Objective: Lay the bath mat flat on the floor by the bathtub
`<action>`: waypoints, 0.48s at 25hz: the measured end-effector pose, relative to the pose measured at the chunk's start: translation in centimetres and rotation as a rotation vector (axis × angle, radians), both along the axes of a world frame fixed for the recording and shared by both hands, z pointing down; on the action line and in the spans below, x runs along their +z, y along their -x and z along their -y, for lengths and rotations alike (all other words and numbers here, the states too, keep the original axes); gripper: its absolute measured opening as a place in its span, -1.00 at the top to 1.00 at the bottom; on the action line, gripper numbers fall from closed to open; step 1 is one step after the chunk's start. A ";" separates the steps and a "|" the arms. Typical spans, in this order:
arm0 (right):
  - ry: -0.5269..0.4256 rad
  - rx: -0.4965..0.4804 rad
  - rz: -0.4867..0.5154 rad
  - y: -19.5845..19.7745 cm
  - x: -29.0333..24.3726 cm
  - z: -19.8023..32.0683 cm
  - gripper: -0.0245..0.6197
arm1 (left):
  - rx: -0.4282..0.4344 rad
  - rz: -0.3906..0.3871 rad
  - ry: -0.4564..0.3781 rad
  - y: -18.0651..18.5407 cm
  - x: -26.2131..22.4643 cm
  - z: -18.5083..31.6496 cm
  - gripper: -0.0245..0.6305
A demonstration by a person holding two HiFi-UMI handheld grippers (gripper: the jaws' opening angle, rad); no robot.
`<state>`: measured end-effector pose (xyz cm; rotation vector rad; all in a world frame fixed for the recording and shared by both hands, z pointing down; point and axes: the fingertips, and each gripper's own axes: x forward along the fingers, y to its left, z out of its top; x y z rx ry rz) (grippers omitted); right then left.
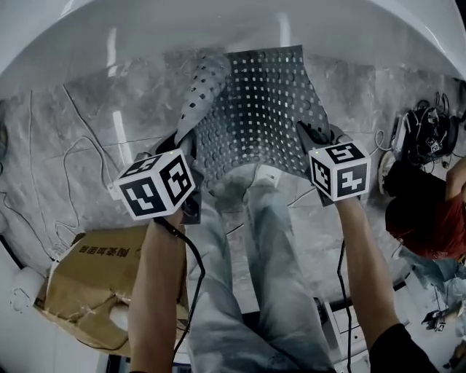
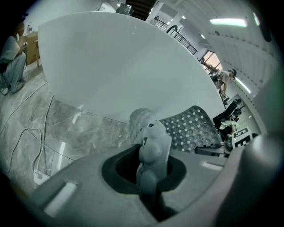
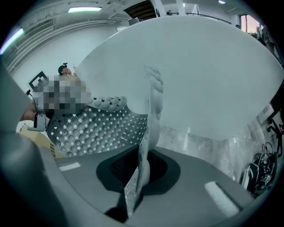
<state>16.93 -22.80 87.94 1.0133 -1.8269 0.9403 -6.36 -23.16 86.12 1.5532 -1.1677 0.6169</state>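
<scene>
Now, head view: holding perforated bath mat point(image 1: 262, 109) over marble floor point(image 1: 73, 124) beside bathtub point(image 1: 218, 22), left gripper point(image 1: 186, 146) and right gripper point(image 1: 313, 135) at its near corners. Left gripper view: clamped on bunched edge. Right gripper view: closed on thin edge.

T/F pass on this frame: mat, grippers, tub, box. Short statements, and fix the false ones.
1. The left gripper and the right gripper are both clamped on the bath mat. True.
2. The mat is already laid out flat. False: it hangs from the grippers, one edge curled over.
3. The bathtub is white. True.
4. The cardboard box sits on the person's right. False: it is on the left.
5. The mat is plain, without holes. False: rows of holes cover it.
</scene>
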 end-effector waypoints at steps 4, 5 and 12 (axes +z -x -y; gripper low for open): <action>0.021 0.020 0.006 -0.2 2.2 0.3 0.84 | 0.028 0.027 0.011 0.4 2.1 0.2 0.85; 0.023 0.032 0.008 -0.3 2.7 0.6 0.83 | 0.037 0.037 0.008 0.5 2.6 0.5 0.85; 0.023 0.065 -0.028 -2.1 6.3 2.2 0.83 | 0.044 0.034 0.009 0.1 6.1 2.0 0.85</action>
